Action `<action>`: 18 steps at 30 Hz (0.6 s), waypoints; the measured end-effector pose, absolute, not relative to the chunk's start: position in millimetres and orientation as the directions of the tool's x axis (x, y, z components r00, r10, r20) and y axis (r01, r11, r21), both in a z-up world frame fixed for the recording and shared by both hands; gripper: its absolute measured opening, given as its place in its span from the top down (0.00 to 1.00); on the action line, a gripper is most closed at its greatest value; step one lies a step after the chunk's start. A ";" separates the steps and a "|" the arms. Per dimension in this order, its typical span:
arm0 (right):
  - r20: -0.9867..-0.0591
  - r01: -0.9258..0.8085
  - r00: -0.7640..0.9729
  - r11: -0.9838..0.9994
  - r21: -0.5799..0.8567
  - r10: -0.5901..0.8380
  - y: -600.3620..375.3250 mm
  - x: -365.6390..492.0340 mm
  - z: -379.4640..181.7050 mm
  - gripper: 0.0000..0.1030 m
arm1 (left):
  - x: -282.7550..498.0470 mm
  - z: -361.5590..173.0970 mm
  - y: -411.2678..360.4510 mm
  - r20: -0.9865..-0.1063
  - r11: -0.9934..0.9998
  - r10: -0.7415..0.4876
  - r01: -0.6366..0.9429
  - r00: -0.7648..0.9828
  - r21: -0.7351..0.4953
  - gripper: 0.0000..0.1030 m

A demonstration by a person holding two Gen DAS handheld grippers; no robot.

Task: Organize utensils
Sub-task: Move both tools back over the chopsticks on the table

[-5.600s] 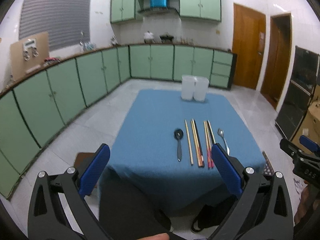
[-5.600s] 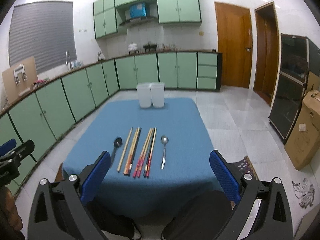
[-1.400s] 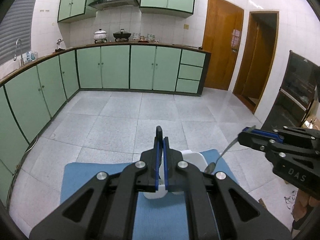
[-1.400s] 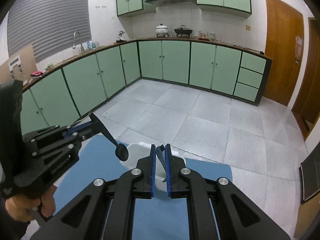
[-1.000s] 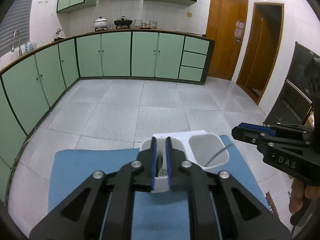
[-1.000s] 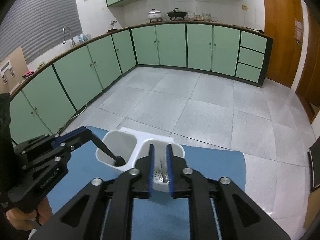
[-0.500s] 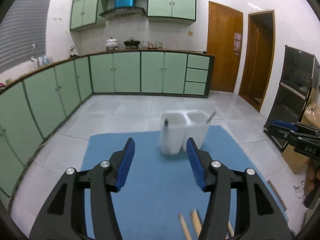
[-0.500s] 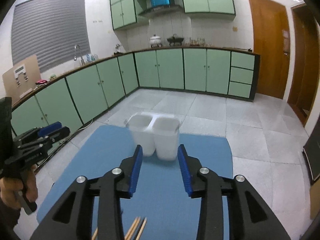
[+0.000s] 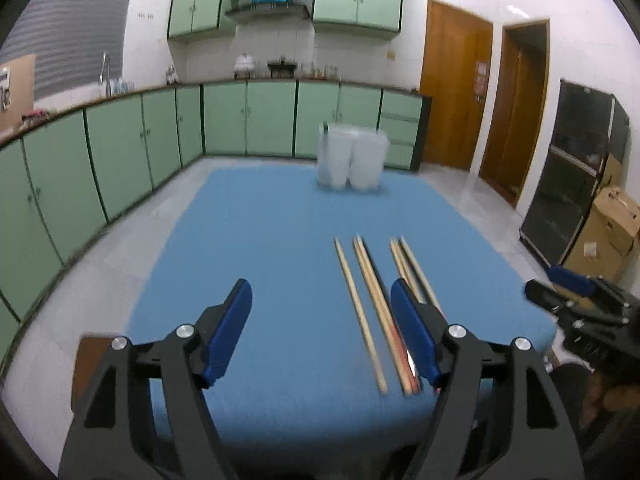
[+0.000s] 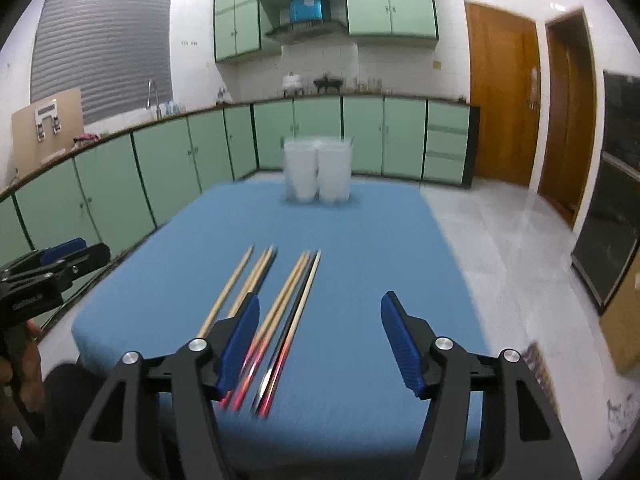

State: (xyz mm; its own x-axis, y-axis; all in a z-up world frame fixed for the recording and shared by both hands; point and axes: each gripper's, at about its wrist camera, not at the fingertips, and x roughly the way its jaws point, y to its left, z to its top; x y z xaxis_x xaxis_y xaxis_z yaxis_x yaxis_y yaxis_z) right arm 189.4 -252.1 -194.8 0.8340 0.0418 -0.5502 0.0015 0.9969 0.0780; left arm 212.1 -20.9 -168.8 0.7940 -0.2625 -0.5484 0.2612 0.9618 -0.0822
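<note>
Your left gripper (image 9: 321, 314) and right gripper (image 10: 319, 328) both wide apart and holding nothing, chopsticks (image 10: 280, 300) flat on the blue cloth (image 10: 360, 240), two white cups (image 10: 318, 176) at the far end — insides too blurry to tell.

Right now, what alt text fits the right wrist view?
An open right gripper hovers over chopsticks lying on a blue tablecloth. A white two-cup holder stands at the far edge; the left gripper shows at left.
</note>
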 end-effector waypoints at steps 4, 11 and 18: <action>-0.620 -0.026 0.782 0.998 0.062 0.059 -235.3 186.7 -230.5 0.45 | 199.9 -197.1 -31.0 -0.585 0.960 -0.259 0.271 0.768 -0.070 0.32; -0.676 -0.047 0.736 0.999 0.006 0.039 -224.0 184.6 -264.6 0.57 | 197.2 -227.5 -36.9 -0.620 0.957 -0.266 0.277 0.738 -0.081 0.36; -0.679 -0.042 0.733 0.999 0.004 0.034 -226.1 194.3 -270.6 0.59 | 206.4 -243.7 -39.6 -0.654 0.962 -0.236 0.267 0.719 -0.055 0.39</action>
